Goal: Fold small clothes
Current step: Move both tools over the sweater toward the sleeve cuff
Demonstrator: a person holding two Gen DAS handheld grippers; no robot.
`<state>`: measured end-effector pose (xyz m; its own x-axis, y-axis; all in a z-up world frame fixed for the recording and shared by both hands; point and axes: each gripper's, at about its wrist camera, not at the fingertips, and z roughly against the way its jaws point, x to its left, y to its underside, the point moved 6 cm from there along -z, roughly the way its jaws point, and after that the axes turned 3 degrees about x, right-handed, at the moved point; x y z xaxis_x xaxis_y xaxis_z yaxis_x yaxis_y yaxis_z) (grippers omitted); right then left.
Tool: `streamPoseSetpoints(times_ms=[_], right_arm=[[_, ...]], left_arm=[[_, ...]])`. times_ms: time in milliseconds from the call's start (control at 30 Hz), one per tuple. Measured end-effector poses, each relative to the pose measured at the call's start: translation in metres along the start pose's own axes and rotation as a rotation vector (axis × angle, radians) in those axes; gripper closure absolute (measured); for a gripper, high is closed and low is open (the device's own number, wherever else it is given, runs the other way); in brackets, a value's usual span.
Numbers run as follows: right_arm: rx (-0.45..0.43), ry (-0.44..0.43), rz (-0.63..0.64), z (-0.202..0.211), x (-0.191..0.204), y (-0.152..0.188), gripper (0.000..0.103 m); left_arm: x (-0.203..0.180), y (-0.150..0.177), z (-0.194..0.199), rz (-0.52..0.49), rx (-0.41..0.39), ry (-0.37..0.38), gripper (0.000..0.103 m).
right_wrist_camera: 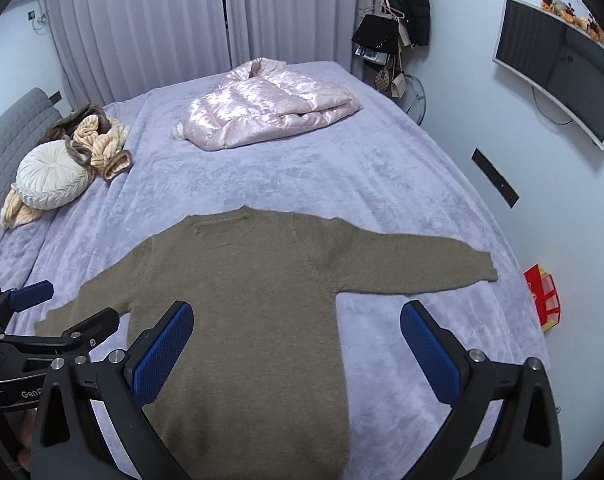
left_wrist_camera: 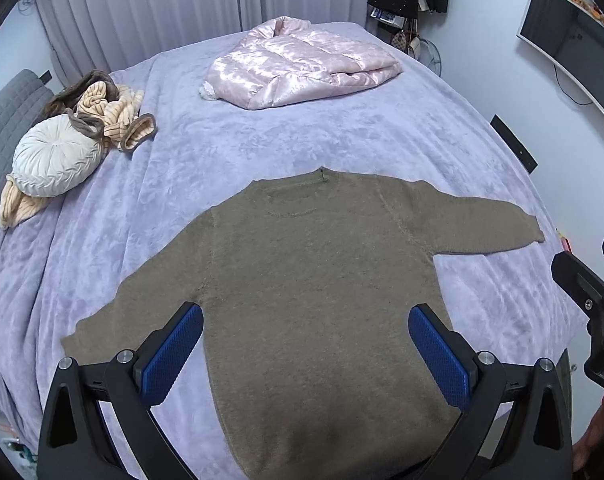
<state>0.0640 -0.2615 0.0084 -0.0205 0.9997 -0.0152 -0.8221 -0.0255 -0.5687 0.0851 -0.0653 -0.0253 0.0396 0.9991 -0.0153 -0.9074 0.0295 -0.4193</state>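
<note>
A small olive-brown knit sweater [left_wrist_camera: 310, 276] lies flat and face up on the lilac bedspread [left_wrist_camera: 262, 148], sleeves spread to both sides, collar away from me. It also shows in the right wrist view [right_wrist_camera: 246, 300]. My left gripper [left_wrist_camera: 306, 316] is open and empty, held above the sweater's lower body. My right gripper [right_wrist_camera: 298, 312] is open and empty, above the sweater's lower right side and the bedspread [right_wrist_camera: 342, 168]. The right gripper [left_wrist_camera: 594, 288] shows at the right edge of the left wrist view, and the left gripper [right_wrist_camera: 50, 308] at the left edge of the right wrist view.
A folded pink shiny jacket [left_wrist_camera: 302, 64] lies at the far end of the bed. A round white cushion [left_wrist_camera: 58, 156] and a striped beige garment [left_wrist_camera: 114, 112] lie at the far left by a grey headboard [left_wrist_camera: 2, 120]. A wall screen [right_wrist_camera: 558, 68] hangs on the right; a red box [right_wrist_camera: 542, 296] sits beside the bed.
</note>
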Motion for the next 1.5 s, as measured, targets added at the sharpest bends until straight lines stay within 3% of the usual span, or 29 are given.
streamPoseSetpoints(times_ms=[200,567,1000,1500], right_arm=[[-0.032,0.073,0.029,-0.010,-0.031,-0.021,0.000],[0.028,0.032,0.081,-0.047,-0.071,-0.025,0.000],[0.111,0.021,-0.017,-0.100,-0.137,-0.029,0.000],[0.210,0.023,-0.126,-0.161,-0.199,-0.036,0.000]], left_arm=[[-0.028,-0.015,-0.009,0.003,0.032,-0.028,0.000],[-0.088,-0.034,-0.043,-0.012,0.118,-0.060,0.000],[-0.136,-0.058,-0.094,-0.013,0.199,-0.078,0.000],[-0.166,-0.083,-0.131,-0.002,0.259,-0.097,0.000]])
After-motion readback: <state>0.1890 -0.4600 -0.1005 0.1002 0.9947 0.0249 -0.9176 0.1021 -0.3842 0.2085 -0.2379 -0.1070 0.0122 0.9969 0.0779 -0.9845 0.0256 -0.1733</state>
